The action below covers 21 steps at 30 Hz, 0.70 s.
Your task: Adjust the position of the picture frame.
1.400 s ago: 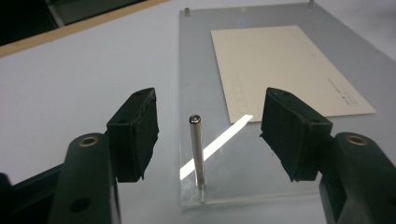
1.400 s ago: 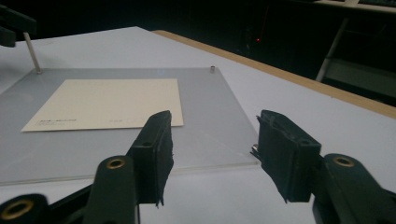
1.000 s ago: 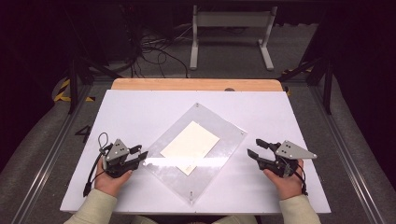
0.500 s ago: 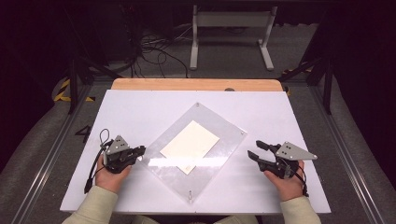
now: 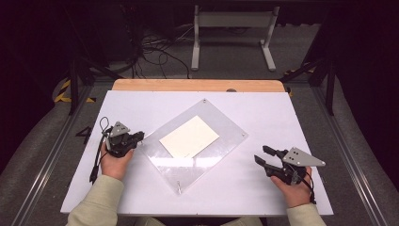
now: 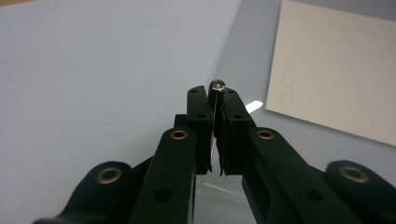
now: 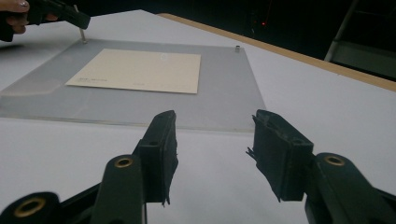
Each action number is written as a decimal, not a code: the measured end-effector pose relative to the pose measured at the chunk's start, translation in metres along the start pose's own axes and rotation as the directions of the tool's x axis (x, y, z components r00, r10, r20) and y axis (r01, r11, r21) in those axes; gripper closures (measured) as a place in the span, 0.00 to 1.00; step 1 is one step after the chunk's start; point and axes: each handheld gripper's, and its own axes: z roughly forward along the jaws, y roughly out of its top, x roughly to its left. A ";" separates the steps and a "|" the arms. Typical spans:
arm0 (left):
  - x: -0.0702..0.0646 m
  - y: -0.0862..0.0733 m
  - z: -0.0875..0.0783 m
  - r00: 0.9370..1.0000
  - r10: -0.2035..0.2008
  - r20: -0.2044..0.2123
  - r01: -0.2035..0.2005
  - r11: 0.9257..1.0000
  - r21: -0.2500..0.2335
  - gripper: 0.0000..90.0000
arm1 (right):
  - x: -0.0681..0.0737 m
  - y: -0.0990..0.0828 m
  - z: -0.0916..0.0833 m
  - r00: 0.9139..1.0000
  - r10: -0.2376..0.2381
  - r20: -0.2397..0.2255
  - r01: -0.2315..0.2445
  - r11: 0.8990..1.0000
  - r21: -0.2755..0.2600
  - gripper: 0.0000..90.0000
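A clear acrylic plate [image 5: 226, 143] lies as a diamond on the white table [image 5: 141, 103], with a cream card [image 5: 189, 136] at its middle. Small screws stand at its far [image 5: 203, 100], right [image 5: 243, 135] and near [image 5: 178, 184] corners. At the left corner my left gripper [image 5: 137, 137] has just been closing and is shut on the upright screw [image 6: 217, 85] there, its shaft pinched between the pads. My right gripper [image 5: 261, 154] hovers open off the plate's right side, jaws [image 7: 212, 140] pointing at the plate's edge [image 7: 224, 93] with nothing between them.
A wooden strip [image 5: 197, 85] runs along the table's far edge. Beyond it, on the dark floor, are cables [image 5: 155, 52] and a white stand [image 5: 233, 33]. White table surface lies bare on every side of the plate.
The left gripper's jaws closed on the corner screw and moved away from the person. The plate's left corner went with it, so plate and card shifted and turned. The right gripper stayed put.
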 end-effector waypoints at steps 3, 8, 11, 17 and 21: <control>0.003 0.003 0.004 1.000 -0.011 -0.016 0.011 1.000 -0.002 0.95 | 0.000 -0.001 -0.001 1.000 -0.003 0.002 0.003 1.000 0.001 0.54; 0.001 0.005 0.000 0.998 -0.012 -0.063 0.011 1.000 -0.017 0.73 | 0.000 -0.001 -0.002 1.000 0.005 0.004 -0.005 1.000 0.004 0.54; -0.003 0.007 -0.013 0.998 -0.013 -0.060 0.011 0.999 -0.037 0.51 | 0.000 0.000 0.000 1.000 0.000 -0.002 0.000 1.000 0.003 0.54; -0.031 0.013 -0.045 0.996 0.090 -0.025 -0.092 0.990 -0.103 0.43 | 0.001 0.003 0.005 1.000 -0.009 -0.018 0.009 1.000 -0.004 0.54; -0.057 0.014 -0.058 0.981 0.140 0.132 -0.122 0.984 -0.130 0.45 | 0.002 0.004 0.008 1.000 -0.014 -0.025 0.014 1.000 -0.003 0.54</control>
